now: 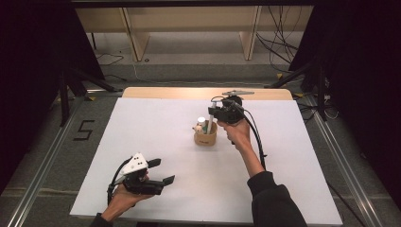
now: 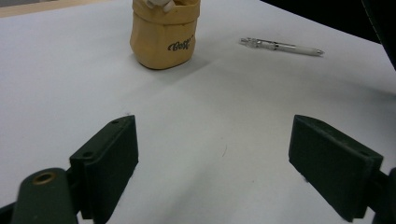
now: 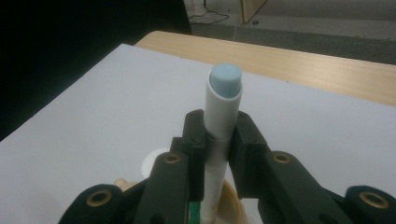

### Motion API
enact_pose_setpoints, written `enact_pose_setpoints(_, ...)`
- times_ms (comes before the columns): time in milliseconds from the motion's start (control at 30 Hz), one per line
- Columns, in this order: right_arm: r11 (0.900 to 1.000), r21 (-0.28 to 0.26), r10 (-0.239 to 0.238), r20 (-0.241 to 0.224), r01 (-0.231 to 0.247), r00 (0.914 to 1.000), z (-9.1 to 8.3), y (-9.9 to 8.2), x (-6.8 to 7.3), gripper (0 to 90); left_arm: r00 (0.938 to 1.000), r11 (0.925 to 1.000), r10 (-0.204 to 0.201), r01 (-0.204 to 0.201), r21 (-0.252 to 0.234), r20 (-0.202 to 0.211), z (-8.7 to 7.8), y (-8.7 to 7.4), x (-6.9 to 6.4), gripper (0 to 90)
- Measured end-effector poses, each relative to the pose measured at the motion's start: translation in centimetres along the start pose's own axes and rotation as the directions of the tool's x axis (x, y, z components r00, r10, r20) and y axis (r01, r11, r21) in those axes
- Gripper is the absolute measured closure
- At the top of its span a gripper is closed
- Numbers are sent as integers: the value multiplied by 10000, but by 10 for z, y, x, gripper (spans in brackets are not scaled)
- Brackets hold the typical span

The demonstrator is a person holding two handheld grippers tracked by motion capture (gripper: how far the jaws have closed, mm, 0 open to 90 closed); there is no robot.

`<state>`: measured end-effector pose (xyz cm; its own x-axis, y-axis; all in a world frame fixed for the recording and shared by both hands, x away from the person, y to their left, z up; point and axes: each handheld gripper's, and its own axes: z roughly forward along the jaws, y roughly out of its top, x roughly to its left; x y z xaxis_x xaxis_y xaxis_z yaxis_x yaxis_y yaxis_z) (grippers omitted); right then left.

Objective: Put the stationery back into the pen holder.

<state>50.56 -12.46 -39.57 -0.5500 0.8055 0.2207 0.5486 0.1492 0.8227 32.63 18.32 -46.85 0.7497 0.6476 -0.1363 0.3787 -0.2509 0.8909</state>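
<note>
A tan fabric cup (image 1: 205,138) stands mid-table with a few items sticking out, one with a round white top (image 1: 202,120). My right gripper (image 1: 213,113) hovers just above the cup, pointing down. In the right gripper view its jaws (image 3: 219,123) are shut on an upright white marker (image 3: 224,107) with a pale blue end, whose lower part reaches into the cup (image 3: 232,205). My left gripper (image 1: 163,171) rests low near the front left of the table, open with nothing between its fingers (image 2: 215,149); the cup (image 2: 163,39) sits well ahead of it.
A clear-and-white pen (image 2: 280,46) lies flat on the white table top (image 1: 156,137) to the right of the cup. A wooden strip (image 1: 189,92) runs along the far edge. Stands, cables and shelving are beyond the table.
</note>
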Motion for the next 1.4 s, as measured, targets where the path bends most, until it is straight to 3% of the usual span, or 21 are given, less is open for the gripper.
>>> enact_pose_setpoints(800, 9988, 409, -270, 11, 269, 9996, 11, -1, 5, 773, 10000, 10000, -17, 17, -18, -8, 1, 0, 0, 155)
enact_pose_setpoints(1100, 9997, 168, -179, -369, 185, 9992, 7, 3, 7, 643, 10000, 10000, 13, -13, 8, 1, 1, 0, 0, 155)
enact_pose_setpoints(1400, 9997, 49, -240, -410, 242, 9989, -4, 5, 5, 545, 10000, 10000, -42, 42, 0, -4, 1, 0, 0, 155)
